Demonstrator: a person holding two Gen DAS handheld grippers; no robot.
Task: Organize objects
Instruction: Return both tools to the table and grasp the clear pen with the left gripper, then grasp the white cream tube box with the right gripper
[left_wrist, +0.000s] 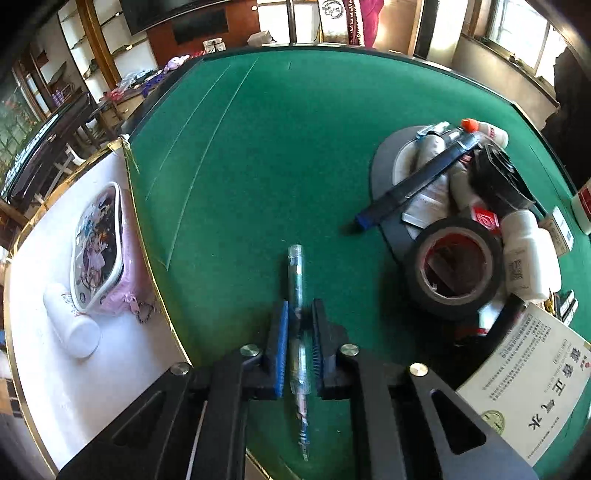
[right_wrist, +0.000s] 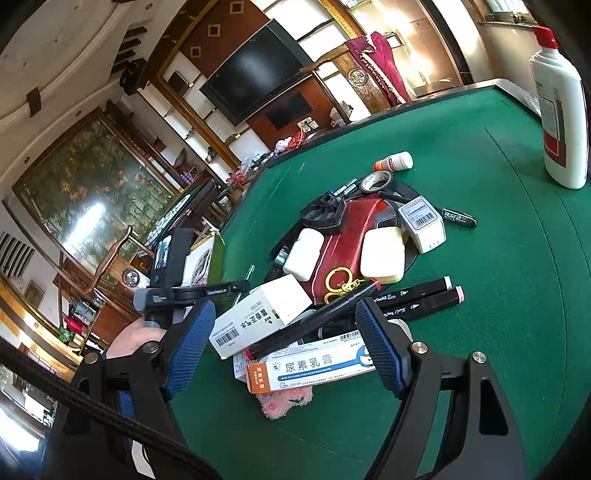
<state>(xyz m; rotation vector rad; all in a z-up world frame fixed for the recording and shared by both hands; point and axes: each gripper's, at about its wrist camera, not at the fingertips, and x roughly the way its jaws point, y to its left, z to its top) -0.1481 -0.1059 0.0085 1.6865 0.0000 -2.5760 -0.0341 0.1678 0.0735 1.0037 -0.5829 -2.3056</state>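
Note:
My left gripper (left_wrist: 300, 306) points down at the green felt table (left_wrist: 258, 147) and is shut on a clear pen (left_wrist: 295, 269), which runs lengthwise between the blue pads and sticks out past the tips. To its left lies a white tray (left_wrist: 55, 387) holding a pink cartoon pouch (left_wrist: 98, 254) and a white bottle (left_wrist: 72, 321). My right gripper (right_wrist: 285, 310) is open and hovers over a pile: a white medicine box (right_wrist: 258, 317), a black pen with red ends (right_wrist: 314, 317) and an ointment box (right_wrist: 314, 367). Nothing is pressed between its pads.
The pile also holds a black tape roll (left_wrist: 456, 273), a white pill bottle (left_wrist: 528, 258), a blue-black marker (left_wrist: 417, 181), a red pouch (right_wrist: 351, 236), two black markers (right_wrist: 417, 295) and a pink plush (right_wrist: 284, 402). A tall white bottle (right_wrist: 561, 122) stands far right. A hand (right_wrist: 133, 339) holds the other gripper.

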